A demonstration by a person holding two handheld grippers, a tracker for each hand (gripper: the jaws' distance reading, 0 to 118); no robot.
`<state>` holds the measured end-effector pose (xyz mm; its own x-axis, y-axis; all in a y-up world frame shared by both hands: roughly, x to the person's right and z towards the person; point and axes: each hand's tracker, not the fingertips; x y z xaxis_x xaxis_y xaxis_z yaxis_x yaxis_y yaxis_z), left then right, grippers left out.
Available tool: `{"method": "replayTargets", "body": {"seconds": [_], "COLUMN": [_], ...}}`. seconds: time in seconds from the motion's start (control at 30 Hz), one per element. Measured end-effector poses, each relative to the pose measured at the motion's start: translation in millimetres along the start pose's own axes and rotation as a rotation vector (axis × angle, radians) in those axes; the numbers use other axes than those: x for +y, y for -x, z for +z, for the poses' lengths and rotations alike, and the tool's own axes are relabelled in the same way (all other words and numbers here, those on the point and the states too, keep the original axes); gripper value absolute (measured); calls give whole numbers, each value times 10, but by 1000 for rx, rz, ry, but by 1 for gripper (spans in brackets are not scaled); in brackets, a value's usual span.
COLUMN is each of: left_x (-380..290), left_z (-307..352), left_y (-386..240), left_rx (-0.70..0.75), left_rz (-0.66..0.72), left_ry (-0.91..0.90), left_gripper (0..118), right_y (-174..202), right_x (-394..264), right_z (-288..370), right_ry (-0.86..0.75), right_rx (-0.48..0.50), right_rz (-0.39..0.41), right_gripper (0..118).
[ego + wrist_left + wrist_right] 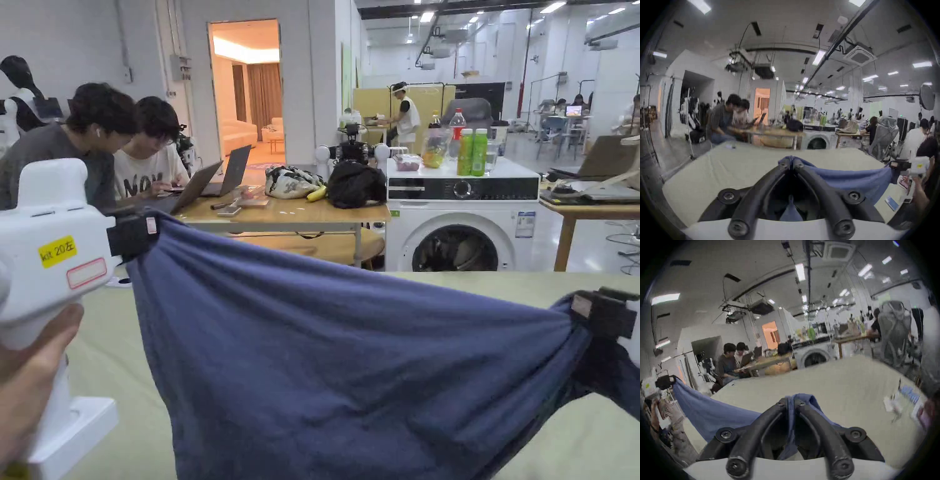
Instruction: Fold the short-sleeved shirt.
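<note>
A dark blue short-sleeved shirt (350,375) hangs stretched in the air above the pale green table (500,281). My left gripper (134,232) is shut on its upper left edge, high at the left of the head view. My right gripper (600,312) is shut on its right edge, lower down at the far right. In the left gripper view the jaws (791,162) pinch a fold of the blue cloth (851,177), which runs off to the other gripper (899,165). In the right gripper view the jaws (791,400) clamp the cloth (713,408) the same way.
Beyond the table stand a washing machine (459,219) with bottles on top and a wooden desk (281,215) where two people sit at laptops. Another desk (587,200) stands at the right. Small items lie at the table's right edge (906,400).
</note>
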<state>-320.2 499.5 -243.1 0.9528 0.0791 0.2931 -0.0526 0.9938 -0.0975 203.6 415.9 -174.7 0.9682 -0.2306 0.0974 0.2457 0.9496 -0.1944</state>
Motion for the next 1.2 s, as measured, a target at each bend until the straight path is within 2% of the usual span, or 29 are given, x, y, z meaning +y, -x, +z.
{"method": "replayTargets", "body": {"seconds": [0.13,0.23,0.27,0.5,0.6,0.77,0.87,1.03,1.13,1.17,1.2], "left_x": [343,555,617,871,958,974,825,0,-577,-779,-935], "left_z": [-330,-609,-699,-1440,-1684,-1945,-2017,-2084,-1805,-1627,-1480], "left_y": [-44,-81,-86,-42,-8,27,46,46,16,0,-13], "left_rx": [36,70,72,118,107,121,125,90,59,51,38], "left_rz": [-10,-39,-36,-70,-58,-60,-49,-49,-13,-9,-17], "left_ry": [-69,-91,-98,-90,-55,-49,-41,79,114,103,142], "left_gripper": [0,0,0,0,0,0,0,0,0,0,0], "right_y": [166,308,329,402,446,469,445,247,86,14,-26], "right_x": [559,929,1044,1555,1689,1846,1716,983,474,296,164], "right_z": [-137,-331,-436,-1090,-1344,-1624,-1754,-2026,-1955,-1871,-1799], "right_ry": [-66,-100,-102,-101,-130,-135,-137,20,109,118,154], "right_rx": [5,-40,-52,-84,-148,-131,-128,-133,-111,-69,-66], "right_rz": [53,158,171,172,229,194,185,162,142,124,179], "right_gripper": [4,4,3,3,3,3,3,3,3,3,3]}}
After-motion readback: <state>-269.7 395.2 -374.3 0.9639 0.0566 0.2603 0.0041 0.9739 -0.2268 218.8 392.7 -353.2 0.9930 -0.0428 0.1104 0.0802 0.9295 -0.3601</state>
